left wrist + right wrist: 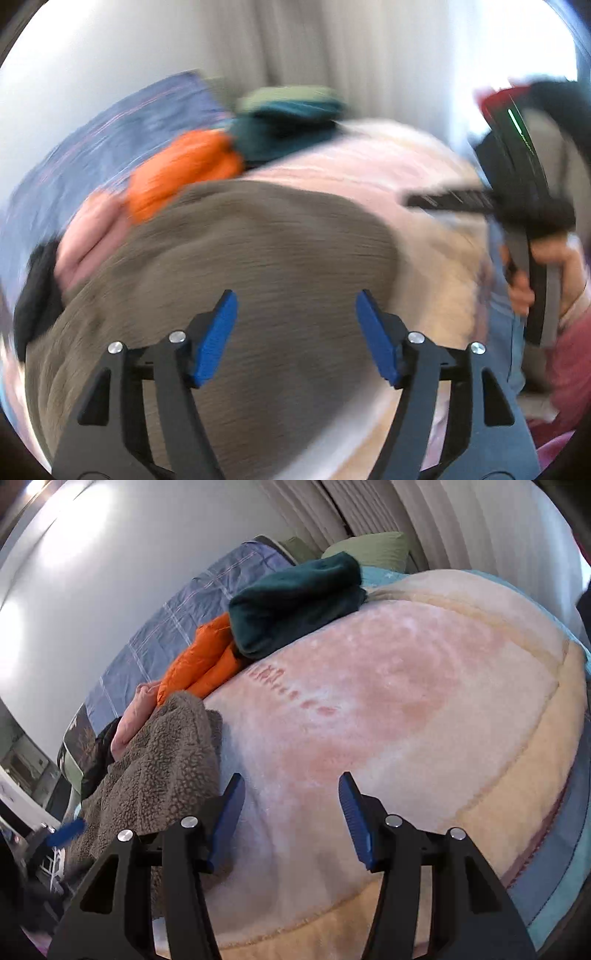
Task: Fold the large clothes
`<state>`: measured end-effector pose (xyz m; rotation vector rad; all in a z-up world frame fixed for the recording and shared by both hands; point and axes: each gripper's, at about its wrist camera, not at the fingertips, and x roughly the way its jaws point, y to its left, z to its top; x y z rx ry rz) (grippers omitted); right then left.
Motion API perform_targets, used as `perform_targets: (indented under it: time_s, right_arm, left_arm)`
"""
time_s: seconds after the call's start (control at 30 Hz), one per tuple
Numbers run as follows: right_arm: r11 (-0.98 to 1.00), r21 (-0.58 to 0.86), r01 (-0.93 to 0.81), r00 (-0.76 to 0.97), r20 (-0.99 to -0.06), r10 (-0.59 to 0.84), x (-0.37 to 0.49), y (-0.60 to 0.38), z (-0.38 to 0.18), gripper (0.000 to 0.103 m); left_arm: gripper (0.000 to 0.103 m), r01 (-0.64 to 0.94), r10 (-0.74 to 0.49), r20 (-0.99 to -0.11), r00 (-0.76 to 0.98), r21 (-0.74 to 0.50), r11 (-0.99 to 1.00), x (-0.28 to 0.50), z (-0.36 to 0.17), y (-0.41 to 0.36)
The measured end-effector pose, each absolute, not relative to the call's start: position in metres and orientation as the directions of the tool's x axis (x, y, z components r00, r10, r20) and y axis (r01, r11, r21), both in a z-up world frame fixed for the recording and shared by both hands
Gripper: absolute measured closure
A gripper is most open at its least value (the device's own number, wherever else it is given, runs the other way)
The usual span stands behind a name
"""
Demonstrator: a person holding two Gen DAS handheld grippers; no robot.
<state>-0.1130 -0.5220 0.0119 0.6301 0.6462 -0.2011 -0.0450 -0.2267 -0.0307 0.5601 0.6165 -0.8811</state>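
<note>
while both jaws gape empty, left gripper over brown fleece, right gripper above pink blanket.

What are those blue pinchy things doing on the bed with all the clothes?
A person is folding big clothes on a bed, holding a gripper in each hand. The left gripper hangs open over a fuzzy brown fleece, with nothing pinched. The right gripper is open too, over the pink blanket right beside that fleece. A dark green folded garment and an orange garment wait further back. No piece is being held at this moment.
</note>
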Motion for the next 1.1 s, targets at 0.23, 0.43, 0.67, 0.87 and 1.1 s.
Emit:
perform_targets:
  time_s: [0.23,0.43,0.67,0.87,1.1]
  right_arm:
    - [0.792,0.498,0.353,0.800,-0.600,0.021,-0.136,-0.532,0.012,0.048]
    - [0.799,0.528,0.288,0.815,-0.573,0.085,-0.133,-0.530,0.010,0.048]
    - [0.826,0.558,0.078,0.816,-0.512,0.269,-0.096,-0.495,0.023,0.048]
    - [0.843,0.538,-0.021,0.815,-0.479,0.326,-0.086,-0.477,0.043,0.048]
    - [0.838,0.545,0.028,0.831,-0.479,0.283,-0.089,-0.488,0.048,0.048]
  left_arm:
    - [0.046,0.807,-0.446,-0.684,0.578,0.395,0.440,-0.052,-0.074,-0.291]
    - [0.059,0.803,-0.521,-0.693,0.498,0.142,0.579,-0.008,-0.031,-0.233]
    - [0.059,0.771,-0.512,-0.690,0.512,0.106,0.628,-0.009,-0.026,-0.214]
    - [0.062,0.815,-0.557,-0.712,0.427,0.037,0.578,-0.009,-0.035,-0.221]
    - [0.076,0.836,-0.672,-0.736,0.085,-0.314,0.449,0.008,-0.067,-0.224]
